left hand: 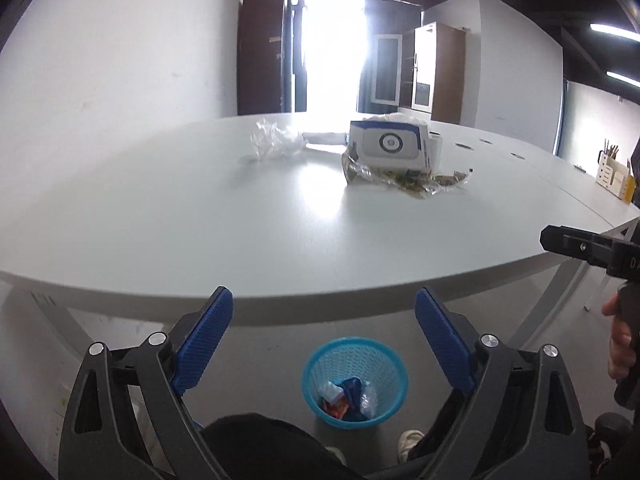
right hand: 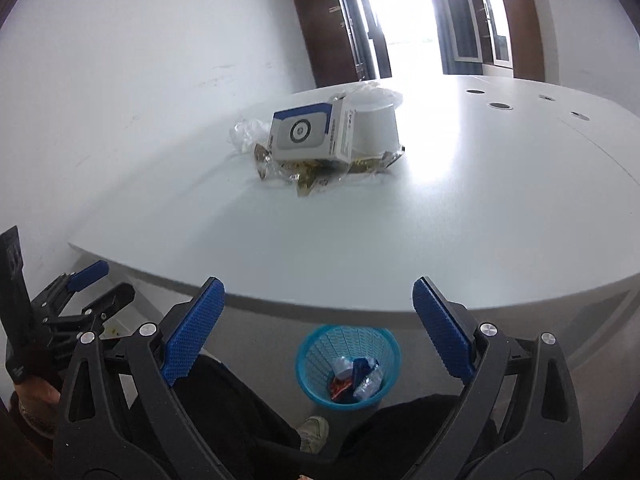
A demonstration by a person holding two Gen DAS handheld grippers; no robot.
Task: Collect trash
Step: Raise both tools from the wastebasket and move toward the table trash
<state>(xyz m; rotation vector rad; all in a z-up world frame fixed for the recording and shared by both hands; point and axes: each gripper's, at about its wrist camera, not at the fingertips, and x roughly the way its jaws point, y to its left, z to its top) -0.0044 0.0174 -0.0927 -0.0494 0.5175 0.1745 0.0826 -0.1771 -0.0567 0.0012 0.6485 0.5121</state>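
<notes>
I held the left gripper (left hand: 324,312) back off the near edge of the table (left hand: 200,220), its blue pads (left hand: 204,340) spread wide with nothing between them, because I judged the last drop finished and a fresh reach about to start. Below it, on the floor just in front of the table's near edge, stood the blue mesh basket (left hand: 316,364), already carrying a few wrappers and a bit of clear plastic; I kept it there so either hand could let go straight over it.

Up on the table, toward the far left edge, lay a crumpled clear plastic wrap (left hand: 272,142). Nearer the middle sat the white and blue box (left hand: 386,146), resting on a crinkled gold-printed wrapper (left hand: 404,180), with a white cup (right hand: 378,126) just behind it. These were the trash yet to collect, all well apart from both grippers.

The right gripper (right hand: 318,306) hovered over the same near edge, fingers likewise wide apart and empty, aimed at the box pile, which I judged the easier next pick.
</notes>
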